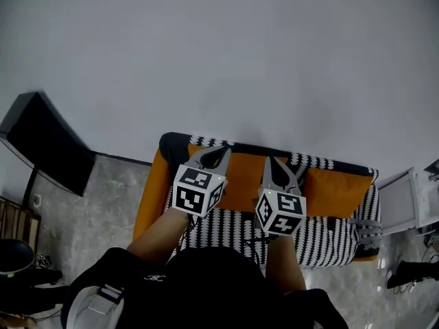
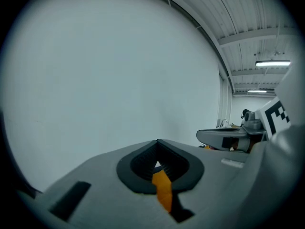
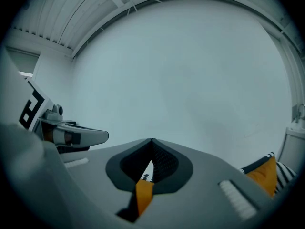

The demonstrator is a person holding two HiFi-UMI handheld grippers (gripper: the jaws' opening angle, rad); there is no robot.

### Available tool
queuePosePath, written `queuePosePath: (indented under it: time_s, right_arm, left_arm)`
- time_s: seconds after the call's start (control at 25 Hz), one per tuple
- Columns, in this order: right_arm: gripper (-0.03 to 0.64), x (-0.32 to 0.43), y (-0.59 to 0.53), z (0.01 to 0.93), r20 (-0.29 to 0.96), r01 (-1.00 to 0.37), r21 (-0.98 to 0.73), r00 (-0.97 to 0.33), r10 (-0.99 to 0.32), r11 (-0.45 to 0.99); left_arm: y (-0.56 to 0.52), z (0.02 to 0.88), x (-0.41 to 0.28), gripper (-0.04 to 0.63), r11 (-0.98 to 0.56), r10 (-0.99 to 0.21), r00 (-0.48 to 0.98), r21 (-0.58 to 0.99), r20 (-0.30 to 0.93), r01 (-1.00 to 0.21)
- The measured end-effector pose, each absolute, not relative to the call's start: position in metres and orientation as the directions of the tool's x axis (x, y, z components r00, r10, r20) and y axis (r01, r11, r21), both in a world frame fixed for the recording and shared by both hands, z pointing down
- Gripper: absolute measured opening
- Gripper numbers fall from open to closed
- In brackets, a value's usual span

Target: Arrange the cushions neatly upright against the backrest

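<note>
The left tool (image 1: 214, 157) and the right tool (image 1: 274, 166) hang side by side over the middle of the sofa (image 1: 322, 237), pointing toward the white wall (image 1: 226, 53) on the far side. Both tools are clenched with nothing between their jaws: in the left gripper view the left tool (image 2: 157, 146) has its dark pads pressed together in front of bare wall, and in the right gripper view the right tool (image 3: 151, 143) is shut the same way. The sofa has a black-and-white patterned seat and an orange left arm (image 1: 148, 197). An orange cushion (image 1: 336, 189) leans against the patterned backrest (image 1: 317, 162) at the right end, well right of the right tool, and its corner shows at the right edge of the right gripper view (image 3: 263, 174). More orange fabric (image 1: 241, 178) lies along the backrest between and behind the 2 tools; how many cushions it makes up I cannot tell. A black panel (image 1: 48, 146) stands at the left, and a white unit (image 1: 401, 201) stands to the sofa's right.
</note>
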State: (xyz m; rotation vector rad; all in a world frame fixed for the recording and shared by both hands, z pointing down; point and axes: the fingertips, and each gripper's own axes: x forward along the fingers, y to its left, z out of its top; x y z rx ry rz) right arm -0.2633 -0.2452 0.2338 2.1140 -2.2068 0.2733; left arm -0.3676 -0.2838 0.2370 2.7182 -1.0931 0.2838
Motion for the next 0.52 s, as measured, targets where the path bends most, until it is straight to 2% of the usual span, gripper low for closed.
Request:
queuePosePath:
  time_s: [0.52]
  right_arm:
    - [0.005,-0.2663,-0.2376,0.2339,0.171,-0.996,-0.073,-0.055,-0.984,0.043]
  left_arm:
    - [-0.2743,0.2344,-0.3597,0.011,-0.733,-0.631,0.733,0.116,0.253,-0.670]
